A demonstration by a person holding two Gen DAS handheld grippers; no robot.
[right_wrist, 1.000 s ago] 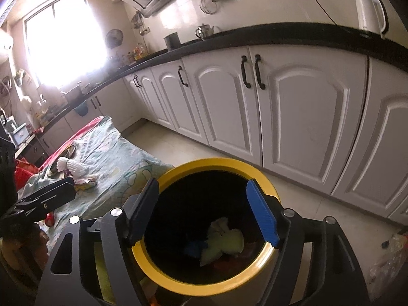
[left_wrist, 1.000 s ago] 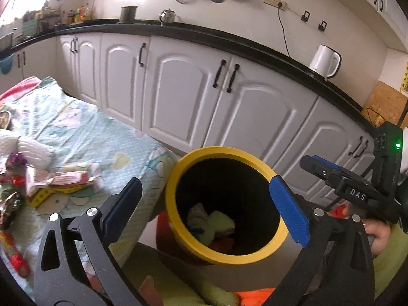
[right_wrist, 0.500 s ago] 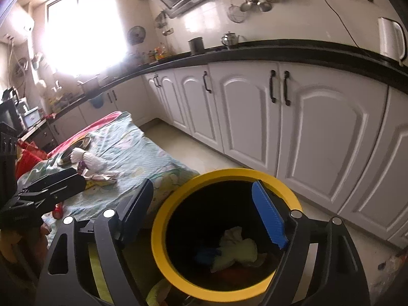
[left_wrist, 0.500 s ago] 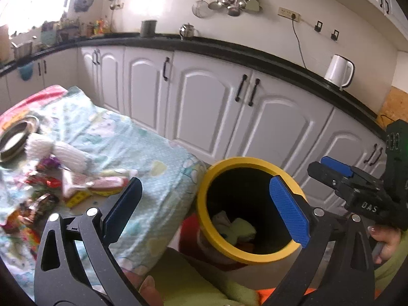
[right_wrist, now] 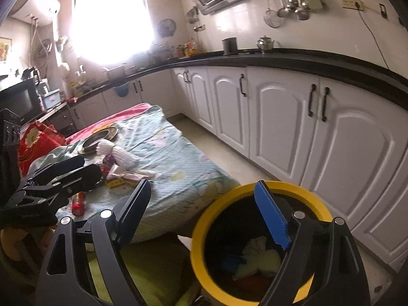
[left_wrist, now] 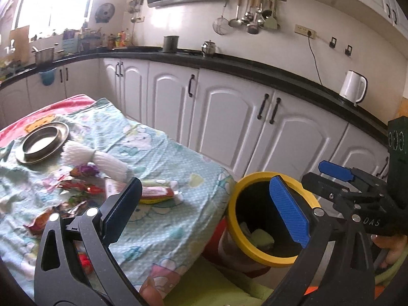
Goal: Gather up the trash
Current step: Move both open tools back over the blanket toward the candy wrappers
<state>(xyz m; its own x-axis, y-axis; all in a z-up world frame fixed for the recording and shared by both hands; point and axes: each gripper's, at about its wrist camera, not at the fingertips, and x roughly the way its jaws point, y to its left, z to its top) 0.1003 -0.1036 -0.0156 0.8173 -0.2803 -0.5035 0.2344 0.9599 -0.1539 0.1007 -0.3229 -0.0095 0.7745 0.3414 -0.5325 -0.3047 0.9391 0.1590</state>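
Left gripper (left_wrist: pixel 204 211) gapes empty over the cloth-covered worktop (left_wrist: pixel 158 158) strewn with wrappers (left_wrist: pixel 84 188); right gripper (right_wrist: pixel 204 216), jaws just widening, empty above the yellow-rimmed bin (right_wrist: pixel 201 232).

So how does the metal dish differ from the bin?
The dish is shallow, silvery and looks empty; the bin is deep, black inside with a yellow rim, and holds crumpled trash. The dish sits on the cloth-covered table; the bin stands beside and below its edge. Both are round and open-topped.
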